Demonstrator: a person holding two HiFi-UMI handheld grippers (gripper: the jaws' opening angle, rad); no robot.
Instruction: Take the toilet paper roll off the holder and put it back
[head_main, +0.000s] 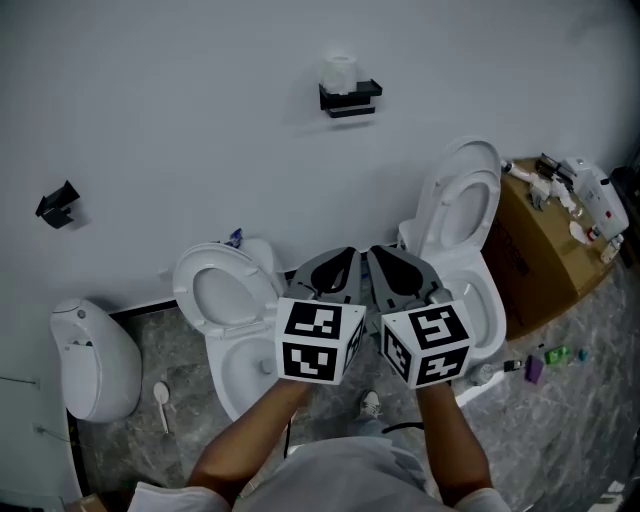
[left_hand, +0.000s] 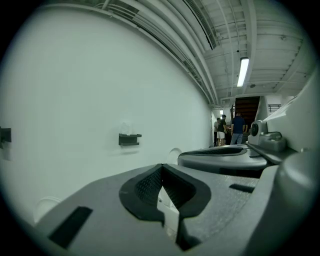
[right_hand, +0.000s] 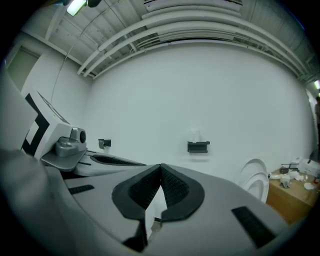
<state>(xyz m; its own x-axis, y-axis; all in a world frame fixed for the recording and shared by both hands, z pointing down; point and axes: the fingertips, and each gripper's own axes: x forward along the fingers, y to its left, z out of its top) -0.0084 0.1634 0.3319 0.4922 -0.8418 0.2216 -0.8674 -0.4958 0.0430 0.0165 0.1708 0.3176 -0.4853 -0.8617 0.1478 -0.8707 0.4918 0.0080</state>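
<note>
As you hold both claws out in front of you, the left claw and the right claw sit side by side, almost touching. Each has its two jaws pressed together at the tips, with nothing caught between them.

The toilet paper roll stands upright on the black holder, which is fixed to the white wall. Both are well apart from your claws. In the head view the roll sits far above the claw tips, nearly in line with the left one. In the left gripper view the holder lies off to the left of the closed tips. In the right gripper view it lies a little to their right. In both of those views the roll is only a pale, faint shape on top of the holder.

Beneath your claws two white toilets stand against the wall, the left toilet and the right toilet. A second black bracket hangs on the wall far to the left. A cardboard box stands just beside the right toilet, with small things lying on top of it.
</note>
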